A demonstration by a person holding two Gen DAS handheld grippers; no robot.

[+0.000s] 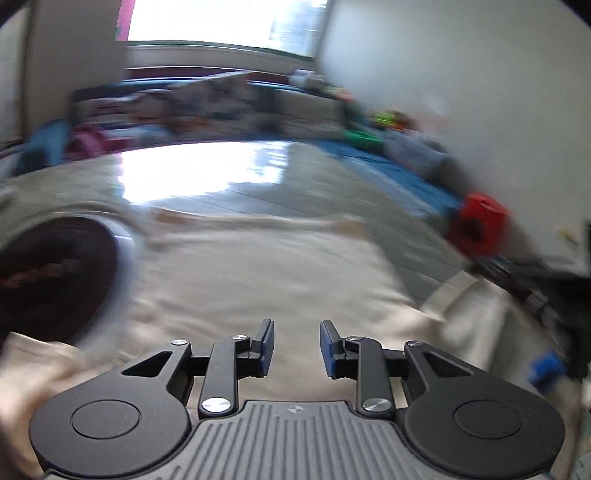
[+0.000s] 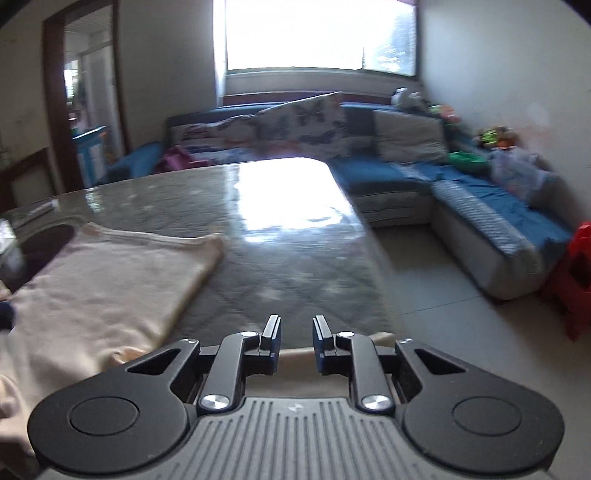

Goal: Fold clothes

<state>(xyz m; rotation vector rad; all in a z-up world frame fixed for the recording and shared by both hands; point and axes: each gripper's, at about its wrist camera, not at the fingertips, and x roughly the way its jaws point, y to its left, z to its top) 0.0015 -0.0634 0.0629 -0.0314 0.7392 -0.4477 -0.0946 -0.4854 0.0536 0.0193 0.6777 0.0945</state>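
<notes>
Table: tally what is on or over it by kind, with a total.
Cream garment: 1
Dark round object at the cloth's edge, too blurred to name: 1
Grippers, both with jaws apart and nothing between them: 2, left and right
Total: 4

Daylight is pouring in from the wide bright window [image 2: 317, 35] at the back of the room, blowing it out to pure white and throwing a hard glare patch across the glossy grey-green tabletop [image 2: 288, 192]. The left wrist view is smearing heavily with motion blur, leaving the cream fabric garment [image 1: 258, 280] soft, while the right wrist view is staying mostly sharp. Fisheye distortion is bending both pictures, whose corners are darkening.
</notes>
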